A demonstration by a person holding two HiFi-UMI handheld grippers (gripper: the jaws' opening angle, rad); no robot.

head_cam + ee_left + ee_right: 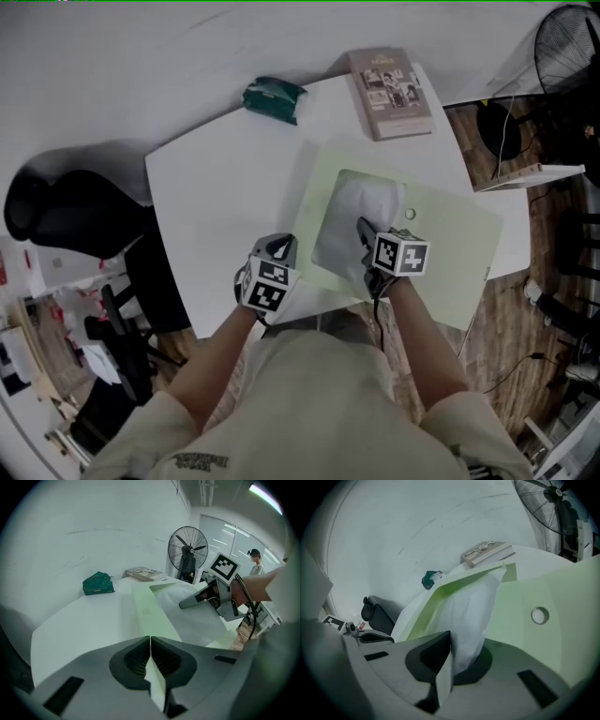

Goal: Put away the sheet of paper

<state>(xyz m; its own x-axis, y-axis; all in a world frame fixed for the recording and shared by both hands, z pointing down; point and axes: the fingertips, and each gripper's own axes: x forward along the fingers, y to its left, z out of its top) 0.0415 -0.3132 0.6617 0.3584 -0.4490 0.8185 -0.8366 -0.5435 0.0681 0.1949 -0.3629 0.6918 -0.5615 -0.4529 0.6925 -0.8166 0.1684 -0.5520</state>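
And the right gripper [450,641] clamped the sheet of paper [354,217], the left gripper [150,643] pinched the green folder [452,236]; white counter [214,187], fan [188,549] beyond.

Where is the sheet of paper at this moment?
In the head view the sheet of paper lies near the middle of the table, inside the opened green folder, its near edge pinched in the right gripper.

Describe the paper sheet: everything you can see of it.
The sheet is white, thin, plain-looking paper with no print visible, and it is limp and bowed rather than flat. Its near edge is pinched in the shut jaws of the right gripper. The rest reaches into the open mouth of the pale green folder, resting on its inside.
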